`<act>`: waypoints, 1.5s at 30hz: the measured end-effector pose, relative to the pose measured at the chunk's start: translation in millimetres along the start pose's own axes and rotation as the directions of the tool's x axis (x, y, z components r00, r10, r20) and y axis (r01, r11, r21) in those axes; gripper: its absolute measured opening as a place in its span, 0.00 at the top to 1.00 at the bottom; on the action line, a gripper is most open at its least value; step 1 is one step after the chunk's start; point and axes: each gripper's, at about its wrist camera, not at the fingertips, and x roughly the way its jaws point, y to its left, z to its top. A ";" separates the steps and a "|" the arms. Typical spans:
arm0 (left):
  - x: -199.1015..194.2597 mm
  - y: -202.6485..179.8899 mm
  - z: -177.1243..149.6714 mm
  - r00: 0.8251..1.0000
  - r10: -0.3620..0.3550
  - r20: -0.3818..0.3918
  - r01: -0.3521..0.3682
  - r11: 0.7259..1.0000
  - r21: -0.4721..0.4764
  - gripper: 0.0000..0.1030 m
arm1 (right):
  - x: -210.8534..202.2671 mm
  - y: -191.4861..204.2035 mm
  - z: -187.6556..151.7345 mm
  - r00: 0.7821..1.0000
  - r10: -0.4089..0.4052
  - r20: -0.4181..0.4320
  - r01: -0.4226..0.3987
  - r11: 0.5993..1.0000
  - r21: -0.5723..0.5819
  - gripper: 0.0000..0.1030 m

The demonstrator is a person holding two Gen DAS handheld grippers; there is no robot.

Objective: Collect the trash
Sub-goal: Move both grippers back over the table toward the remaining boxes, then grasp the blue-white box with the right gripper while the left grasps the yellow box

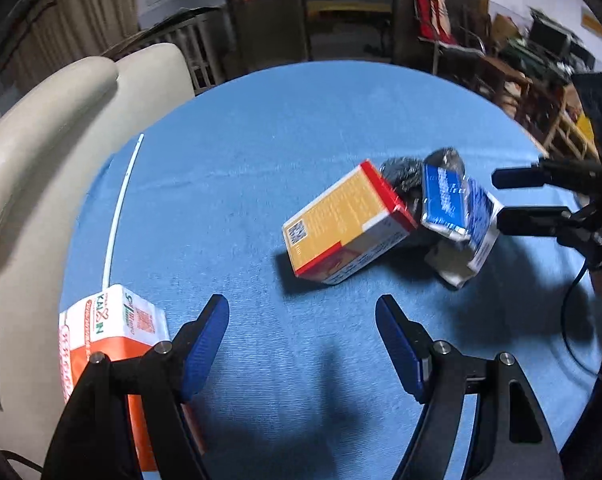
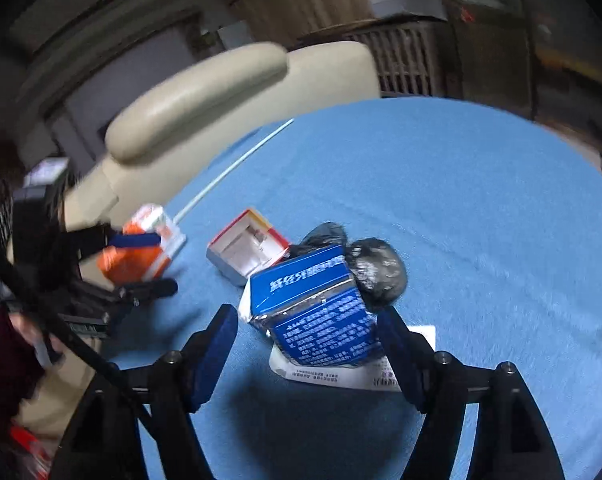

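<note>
On the blue table the trash sits bunched: yellow box leaning on a black bag, blue carton beside it. The right gripper is spread wide around the carton; closing off-centre could topple the pile. The left gripper gapes empty, and swinging it could knock the orange box off the edge.

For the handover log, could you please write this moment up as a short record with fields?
surface: round table with blue cloth
left gripper: open, empty, above bare cloth
right gripper: open, fingers either side of the blue box, not closed on it
yellow and red box: tilted, leaning beside the blue box
black bag: crumpled, behind the boxes
orange and white box: near the table edge, beside the left gripper
white stick: lying along the table edge
</note>
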 end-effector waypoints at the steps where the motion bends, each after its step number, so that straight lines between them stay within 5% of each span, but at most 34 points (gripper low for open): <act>1: 1.3 2.1 0.1 1.000 0.004 -0.002 -0.004 1.000 0.015 0.26 | 7.5 7.3 0.3 1.000 -0.017 -0.020 0.016 0.999 -0.051 0.27; 7: 10.0 9.5 12.8 1.000 -0.010 -0.014 0.011 0.997 0.080 0.26 | 38.2 30.8 -3.4 0.985 -0.166 -0.046 0.153 0.965 -0.214 0.27; 8: 12.5 10.7 16.9 1.000 -0.014 -0.016 0.016 0.996 0.092 0.26 | 41.1 30.9 -2.5 0.984 -0.176 -0.041 0.163 0.962 -0.219 0.34; 9: 14.8 11.1 19.7 1.000 -0.019 -0.018 0.021 0.995 0.099 0.26 | 43.1 28.4 -1.5 0.985 -0.169 -0.039 0.158 0.967 -0.201 0.61; 11: 20.1 12.7 29.4 0.999 -0.047 -0.018 0.049 0.992 0.118 0.26 | 48.3 20.6 0.2 0.986 -0.155 -0.058 0.143 0.975 -0.171 0.83; 15: 28.6 9.0 45.9 0.991 -0.129 -0.016 0.130 0.978 0.161 0.26 | 41.8 -5.3 -1.1 0.990 -0.132 -0.054 0.129 0.989 -0.067 0.91; 24: 56.5 -21.0 61.6 0.967 -0.245 -0.068 0.254 0.930 0.266 0.26 | 4.5 -44.2 -7.4 1.000 -0.024 -0.019 0.026 0.995 0.094 0.89; 26: 58.8 -27.4 60.9 0.970 -0.237 -0.047 0.240 0.927 0.288 0.26 | -0.4 -58.2 -3.8 0.998 0.068 0.006 -0.068 0.982 0.178 0.86; 27: 58.3 -29.1 59.8 0.970 -0.241 -0.037 0.241 0.926 0.291 0.26 | -1.4 -66.6 -0.6 0.995 0.103 0.007 -0.102 0.966 0.236 0.81; 30: 56.3 -26.0 57.5 0.960 -0.280 -0.019 0.276 0.926 0.256 0.26 | 5.0 -79.0 10.5 0.986 0.164 -0.002 -0.154 0.930 0.333 0.27; 31: 55.6 -24.4 57.1 0.957 -0.290 -0.014 0.285 0.928 0.240 0.27 | 6.7 -78.3 13.5 0.986 0.166 0.013 -0.160 0.923 0.349 0.21; 35: 51.8 -24.3 50.5 0.963 -0.269 0.003 0.261 0.935 0.242 0.34 | 26.4 -72.8 34.1 0.991 0.137 0.005 -0.130 0.926 0.354 0.21; 38: 48.1 -25.6 47.7 0.958 -0.286 0.004 0.277 0.933 0.231 0.49 | 47.7 -67.7 46.5 0.985 0.169 -0.030 -0.145 0.912 0.383 0.21; 40: 45.0 -28.8 46.0 0.957 -0.291 0.003 0.283 0.933 0.224 0.57 | 65.9 -65.9 53.6 0.981 0.173 -0.086 -0.124 0.904 0.410 0.25; 41: 45.3 -31.9 47.0 0.958 -0.288 0.002 0.281 0.934 0.221 0.57 | 73.1 -66.4 53.9 0.982 0.156 -0.110 -0.096 0.902 0.422 0.38; 45: 40.3 -32.1 44.5 0.956 -0.292 0.002 0.285 0.935 0.211 0.62 | 70.3 -73.2 49.5 0.984 0.158 -0.083 -0.100 0.876 0.472 0.42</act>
